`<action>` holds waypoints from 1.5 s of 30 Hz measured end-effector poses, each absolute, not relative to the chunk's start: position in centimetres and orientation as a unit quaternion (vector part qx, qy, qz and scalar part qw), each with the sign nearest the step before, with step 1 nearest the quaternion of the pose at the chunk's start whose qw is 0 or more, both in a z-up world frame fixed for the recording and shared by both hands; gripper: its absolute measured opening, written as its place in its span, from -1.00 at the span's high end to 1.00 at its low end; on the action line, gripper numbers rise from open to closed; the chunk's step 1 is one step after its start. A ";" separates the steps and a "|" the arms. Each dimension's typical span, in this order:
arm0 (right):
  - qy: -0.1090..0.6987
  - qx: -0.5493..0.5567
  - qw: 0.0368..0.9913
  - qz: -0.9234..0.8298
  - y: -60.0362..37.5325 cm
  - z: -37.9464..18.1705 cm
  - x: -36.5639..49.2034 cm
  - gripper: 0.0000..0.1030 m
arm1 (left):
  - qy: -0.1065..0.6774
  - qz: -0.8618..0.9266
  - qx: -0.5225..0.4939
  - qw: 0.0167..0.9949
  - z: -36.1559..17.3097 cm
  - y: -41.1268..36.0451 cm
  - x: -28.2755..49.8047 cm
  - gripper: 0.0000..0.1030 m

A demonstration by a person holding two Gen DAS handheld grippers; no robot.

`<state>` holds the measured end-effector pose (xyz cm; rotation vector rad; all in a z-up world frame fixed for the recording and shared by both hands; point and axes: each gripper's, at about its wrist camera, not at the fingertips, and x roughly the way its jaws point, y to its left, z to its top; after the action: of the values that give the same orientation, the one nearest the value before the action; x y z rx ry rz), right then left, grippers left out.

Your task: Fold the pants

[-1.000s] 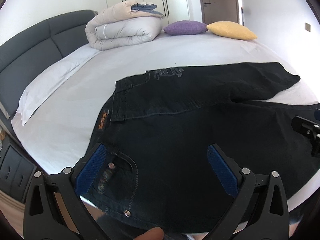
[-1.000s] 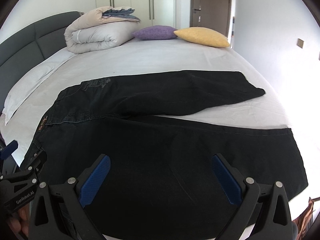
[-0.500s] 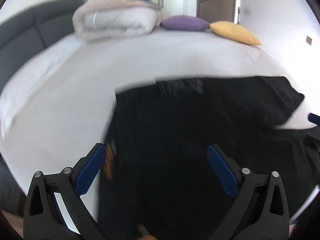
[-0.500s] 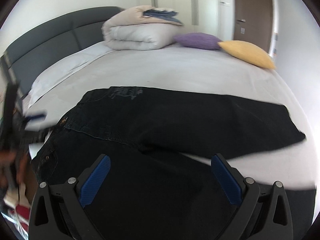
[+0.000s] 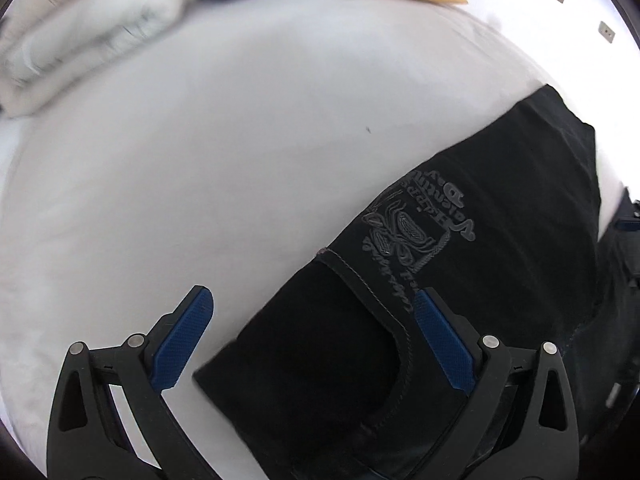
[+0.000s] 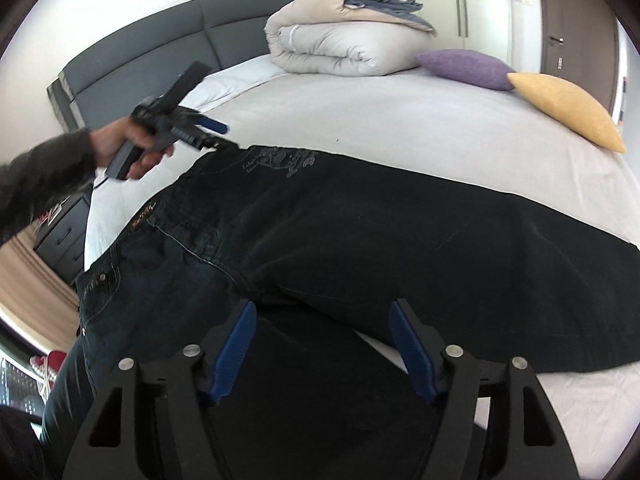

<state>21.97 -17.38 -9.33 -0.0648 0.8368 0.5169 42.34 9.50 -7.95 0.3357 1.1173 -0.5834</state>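
Left gripper (image 5: 314, 340) is spread wide, nothing between its blue pads (image 5: 182, 338), poised right over the far waistband corner of the black pants (image 5: 500, 216), just by the embroidered logo (image 5: 412, 232). Right gripper (image 6: 320, 344) is parted too, empty, hovering above the crotch where the two legs split apart. The pants lie flat across the white bed (image 6: 400, 120), waistband toward the headboard (image 6: 168, 44), one leg angled off toward the yellow pillow (image 6: 564, 108). Looks like the reach for the first fold: leg onto leg, lengthwise. Next up, I'd say, the left one has to drop and pinch that waistband edge cleanly, both layers, while the right finds a matching hold farther down the same leg. Rolled duvet (image 6: 344, 40) and purple pillow (image 6: 466, 66) sit well clear.
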 end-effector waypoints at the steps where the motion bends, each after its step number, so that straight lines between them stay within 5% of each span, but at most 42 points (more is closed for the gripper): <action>1: 0.403 -0.033 0.879 0.251 -17.4 -9.4 22.3 -0.37 | 0.527 -0.274 0.164 0.788 -8.6 9.4 43.0 -0.94; 8: 0.409 -0.043 0.871 0.267 -17.3 -9.5 24.5 -0.33 | 0.566 -0.291 0.154 0.756 -11.3 9.2 46.1 -0.45; 12: 0.411 -0.055 0.867 0.277 -16.4 -9.4 26.0 -0.29 | 0.571 -0.277 0.167 0.755 -10.9 8.9 46.4 0.47; 18: 0.411 -0.092 0.862 0.283 -14.5 -8.6 29.3 -0.28 | 0.539 -0.254 0.192 0.780 -10.0 8.1 42.7 0.85; 28: 0.402 -0.192 0.846 0.293 -8.4 -7.2 34.6 -0.22 | 0.412 -0.222 0.220 0.856 -6.1 6.9 33.3 0.91; 40: 0.409 -0.316 0.792 0.325 -2.5 -8.7 37.8 -0.16 | 0.371 -0.218 0.199 0.881 -6.3 8.4 29.7 0.91; 41: 0.412 -0.323 0.788 0.323 -2.2 -9.1 37.9 -0.08 | 0.370 -0.218 0.196 0.882 -6.2 8.4 29.7 0.91; 44: 0.425 -0.332 0.786 0.303 -2.1 -9.8 38.5 0.71 | 0.369 -0.218 0.191 0.883 -5.8 8.9 29.1 0.91; 45: 0.424 -0.327 0.789 0.301 -2.2 -9.6 38.6 0.74 | 0.369 -0.217 0.190 0.884 -5.8 8.8 29.0 0.91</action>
<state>38.56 -2.23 -9.62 -0.7045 0.9139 0.6484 28.96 8.85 -5.83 0.3959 0.7672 -0.4519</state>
